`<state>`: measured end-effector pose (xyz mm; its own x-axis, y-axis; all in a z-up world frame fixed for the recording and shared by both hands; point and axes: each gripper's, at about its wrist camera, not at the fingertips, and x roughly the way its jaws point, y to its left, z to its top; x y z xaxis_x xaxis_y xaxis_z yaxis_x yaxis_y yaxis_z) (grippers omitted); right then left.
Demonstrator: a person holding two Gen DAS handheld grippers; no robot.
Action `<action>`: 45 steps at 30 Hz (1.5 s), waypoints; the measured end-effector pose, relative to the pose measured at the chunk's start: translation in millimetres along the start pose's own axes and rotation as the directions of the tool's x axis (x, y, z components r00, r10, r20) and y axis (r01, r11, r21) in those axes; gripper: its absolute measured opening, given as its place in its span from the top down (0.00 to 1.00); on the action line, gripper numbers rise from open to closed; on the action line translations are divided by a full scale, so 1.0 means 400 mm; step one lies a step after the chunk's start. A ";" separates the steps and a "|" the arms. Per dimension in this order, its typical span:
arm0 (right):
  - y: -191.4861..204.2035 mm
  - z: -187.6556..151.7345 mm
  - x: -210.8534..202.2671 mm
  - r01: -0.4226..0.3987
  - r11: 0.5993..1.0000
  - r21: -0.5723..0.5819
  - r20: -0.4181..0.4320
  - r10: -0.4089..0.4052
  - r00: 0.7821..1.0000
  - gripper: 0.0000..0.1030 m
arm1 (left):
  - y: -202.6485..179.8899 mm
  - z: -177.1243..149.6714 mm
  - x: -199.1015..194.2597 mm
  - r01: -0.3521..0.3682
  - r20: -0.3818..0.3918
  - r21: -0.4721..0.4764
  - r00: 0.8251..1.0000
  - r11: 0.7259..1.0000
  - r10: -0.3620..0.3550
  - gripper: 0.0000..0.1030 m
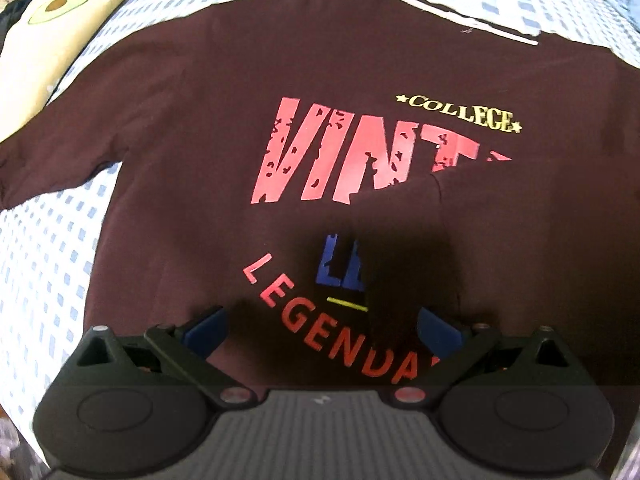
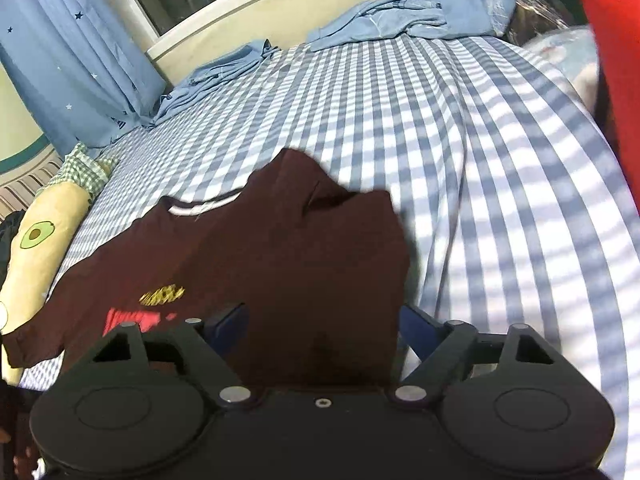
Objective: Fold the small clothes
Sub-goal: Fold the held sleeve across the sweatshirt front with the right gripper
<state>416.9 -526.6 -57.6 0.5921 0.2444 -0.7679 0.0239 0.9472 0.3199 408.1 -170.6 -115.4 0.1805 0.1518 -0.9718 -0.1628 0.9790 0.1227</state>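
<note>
Your left gripper point(image 1: 320, 326) hangs open above the shirt's point(image 1: 192, 92) hem. Your right gripper point(image 2: 320, 328) has fabric between its fingers; whether it grips, you cannot tell. The shirt lies on the bed point(image 2: 460, 128), collar pointing away from you.

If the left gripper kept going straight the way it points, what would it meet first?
The left gripper with open jaws would likely meet the shirt first, near its LEGENDARY print and folded flap. Depth is hard to judge.
</note>
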 end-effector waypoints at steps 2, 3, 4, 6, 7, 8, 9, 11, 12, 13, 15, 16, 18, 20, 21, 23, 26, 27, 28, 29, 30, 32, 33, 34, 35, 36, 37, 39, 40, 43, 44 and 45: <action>-0.030 0.039 0.045 0.001 1.000 -0.003 0.000 -0.001 1.000 0.22 | -0.003 0.005 0.014 -0.015 -0.011 -0.016 1.000 1.000 0.015 0.01; -0.046 0.056 0.068 -0.002 1.000 0.008 0.000 0.002 1.000 0.23 | -0.004 0.006 0.023 -0.023 -0.018 -0.023 1.000 0.999 0.022 0.01; -0.062 0.070 0.089 -0.009 1.000 0.025 -0.001 0.009 1.000 0.24 | -0.004 0.009 0.030 -0.028 -0.024 -0.026 0.999 0.999 0.027 0.01; -0.093 0.093 0.135 -0.025 0.998 0.063 -0.014 0.026 1.000 0.29 | -0.005 0.012 0.042 -0.035 -0.029 -0.028 0.999 0.999 0.034 0.01; -0.102 0.101 0.154 -0.024 0.997 0.074 -0.023 0.026 0.999 0.34 | -0.005 0.012 0.045 -0.036 -0.029 -0.028 0.999 0.999 0.035 0.01; -0.113 0.107 0.174 -0.020 0.996 0.084 -0.033 0.023 0.999 0.41 | -0.005 0.014 0.047 -0.037 -0.028 -0.025 0.999 0.999 0.037 0.01; -0.123 0.111 0.191 -0.015 0.995 0.095 -0.045 0.019 0.999 0.48 | -0.006 0.015 0.049 -0.040 -0.027 -0.020 0.999 0.999 0.039 0.01; -0.131 0.114 0.203 -0.018 0.994 0.106 -0.052 0.024 0.998 0.78 | -0.005 0.017 0.049 -0.045 -0.025 -0.009 0.999 0.999 0.045 0.01; -0.130 0.114 0.198 -0.018 0.995 0.094 -0.041 0.022 0.999 0.83 | -0.005 0.016 0.048 -0.048 -0.023 -0.003 0.999 0.999 0.048 0.01; -0.124 0.115 0.187 -0.023 0.997 0.072 -0.030 0.026 0.999 0.89 | -0.005 0.015 0.046 -0.050 -0.018 0.004 0.999 0.999 0.050 0.01; -0.108 0.114 0.148 -0.009 0.999 0.036 0.012 0.008 1.000 0.92 | -0.009 0.016 0.038 -0.044 -0.007 0.021 0.999 0.999 0.044 0.01; -0.106 0.112 0.124 0.004 0.999 0.045 0.037 -0.005 0.999 0.94 | -0.013 0.016 0.034 -0.041 -0.001 0.030 0.999 0.999 0.041 0.01; -0.115 0.105 0.083 0.021 0.996 0.091 0.077 -0.028 0.997 0.95 | -0.024 0.014 0.035 -0.036 0.005 0.050 0.999 0.998 0.036 0.01; -0.123 0.092 0.073 0.044 0.995 0.094 0.078 -0.051 0.996 0.95 | -0.042 0.014 0.040 -0.044 0.003 0.065 0.999 0.997 0.044 0.01; -0.125 0.089 0.082 0.061 0.995 0.084 0.067 -0.067 0.996 0.95 | -0.049 0.015 0.041 -0.052 0.006 0.071 0.999 0.996 0.052 0.01; -0.137 0.086 0.106 0.078 0.991 0.111 0.038 -0.083 0.996 0.94 | -0.058 0.017 0.041 -0.068 0.010 0.083 0.998 0.994 0.067 0.01; -0.166 0.086 0.118 0.063 0.974 0.217 0.012 -0.067 0.998 0.78 | -0.060 0.015 0.037 -0.074 0.007 0.092 0.997 0.993 0.073 0.01; -0.168 0.082 0.114 0.061 0.972 0.228 0.008 -0.064 0.998 0.74 | -0.056 0.014 0.034 -0.070 0.008 0.089 0.998 0.994 0.070 0.01; -0.168 0.076 0.109 0.045 0.972 0.229 0.004 -0.048 0.999 0.65 | -0.054 0.015 0.032 -0.067 0.010 0.085 0.998 0.994 0.066 0.01; -0.168 0.066 0.099 0.022 0.972 0.234 0.002 -0.023 1.000 0.57 | -0.050 0.013 0.030 -0.061 0.010 0.080 0.998 0.995 0.061 0.01; -0.166 0.053 0.087 -0.002 0.971 0.238 -0.001 0.003 1.000 0.54 | -0.045 0.012 0.030 -0.058 0.009 0.075 0.998 0.995 0.057 0.01; -0.157 0.016 0.060 -0.027 0.973 0.230 -0.012 0.030 0.999 0.46 | -0.040 0.009 0.034 -0.056 0.003 0.069 0.998 0.996 0.056 0.01; -0.149 -0.007 0.049 -0.023 0.975 0.221 -0.027 0.029 0.999 0.45 | -0.037 0.007 0.035 -0.055 0.001 0.068 0.998 0.996 0.056 0.01; -0.140 -0.031 0.040 -0.016 0.977 0.211 -0.047 0.027 0.999 0.44 | -0.035 0.001 0.034 -0.054 -0.001 0.069 0.999 0.996 0.054 0.01; -0.131 -0.058 0.031 -0.012 0.979 0.201 -0.066 0.026 0.997 0.44 | -0.032 -0.006 0.033 -0.054 -0.003 0.071 0.999 0.996 0.055 0.01; -0.122 -0.086 0.025 -0.009 0.981 0.195 -0.086 0.027 0.996 0.44 | -0.029 -0.012 0.031 -0.055 -0.004 0.072 0.998 0.996 0.055 0.01; -0.115 -0.108 0.021 -0.005 0.981 0.193 -0.105 0.026 0.994 0.44 | -0.026 -0.018 0.029 -0.054 -0.006 0.074 0.998 0.996 0.055 0.01; -0.103 -0.152 0.017 0.006 0.981 0.196 -0.130 0.020 0.991 0.48 | -0.018 -0.030 0.023 -0.051 -0.008 0.072 0.999 0.996 0.051 0.01; -0.099 -0.167 0.013 0.010 0.979 0.203 -0.130 0.017 0.991 0.60 | -0.012 -0.035 0.018 -0.048 -0.008 0.070 0.999 0.996 0.049 0.01; -0.082 -0.180 -0.006 0.031 0.976 0.215 -0.110 -0.007 0.994 0.80 | 0.006 -0.051 -0.001 -0.040 0.005 0.061 0.999 0.997 0.040 0.01; -0.073 -0.176 -0.015 0.042 0.977 0.209 -0.108 -0.019 0.994 0.82 | 0.015 -0.057 -0.009 -0.036 0.010 0.056 0.999 0.998 0.036 0.01; -0.062 -0.170 -0.025 0.060 0.978 0.199 -0.110 -0.039 0.993 0.83 | 0.022 -0.062 -0.013 -0.032 0.015 0.051 0.999 0.998 0.032 0.01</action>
<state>355.9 -538.4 -95.6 0.4982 0.2289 -0.8363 0.2192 0.8999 0.3769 381.7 -166.3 -114.1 0.1897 0.1847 -0.9643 -0.1185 0.9793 0.1642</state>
